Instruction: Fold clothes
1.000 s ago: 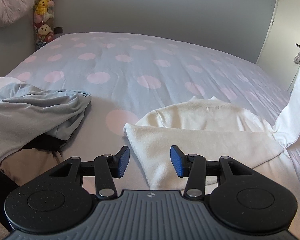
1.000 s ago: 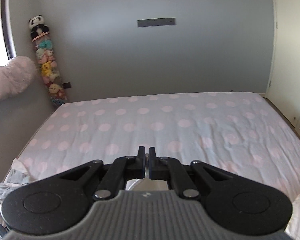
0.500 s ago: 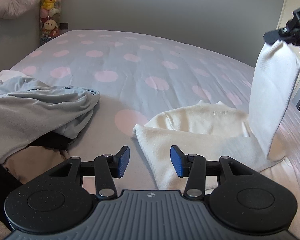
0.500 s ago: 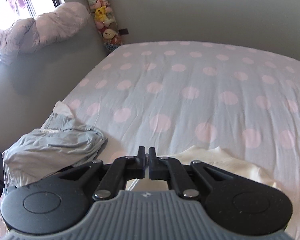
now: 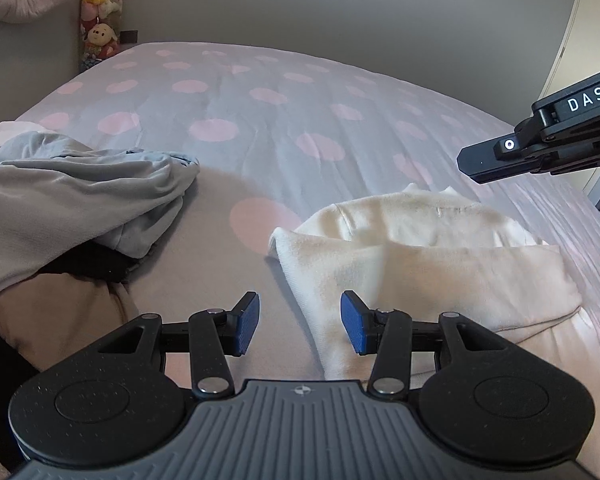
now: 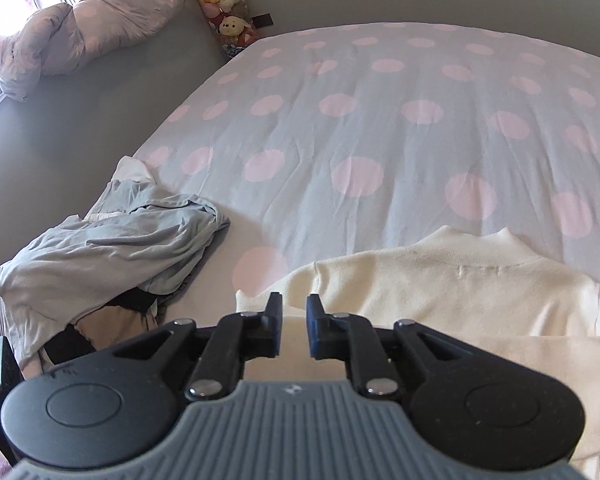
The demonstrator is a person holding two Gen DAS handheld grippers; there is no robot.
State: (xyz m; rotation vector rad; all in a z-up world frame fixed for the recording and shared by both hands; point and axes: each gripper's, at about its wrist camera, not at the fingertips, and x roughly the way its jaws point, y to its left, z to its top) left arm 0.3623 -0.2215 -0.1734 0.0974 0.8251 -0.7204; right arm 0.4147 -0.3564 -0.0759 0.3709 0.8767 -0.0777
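Cream sweater (image 5: 420, 264) lies flat at the near edge of the bed (image 5: 260, 120), collar toward the far wall, one sleeve folded across the body so its long axis runs left-right. In the right wrist view the sweater (image 6: 460, 300) fills the lower right, collar notch at the top.

Left gripper (image 5: 300, 326): fingers stand apart with blue pads showing, nothing between them but the sweater's left hem edge below. Whether the pads touch the cloth, cannot tell.

Right gripper (image 6: 294, 328): jaws opening, narrow gap, no cloth pinched between them; sweater sits below. From the left wrist view the right gripper (image 5: 472, 164) shows as a black bar at the right frame edge above the sweater's right side; tips seen edge-on only.

Room: far two thirds of the bed is bare polka-dot sheet, lightly wrinkled, pink dots on grey-lilac. Left near corner is taken by a crumpled grey garment (image 5: 72, 204) heaped over something tan and something dark. Bare sheet separates the heap from the sweater.

Textures: sweater soft fleece-like knit, ribbed cuff and collar; grey garment thin, slack, deep folds. Grey wall (image 5: 300, 8) behind; stuffed toys (image 5: 100, 20) stacked in the far left corner; bundled duvet (image 6: 88, 28) on the ledge at left.
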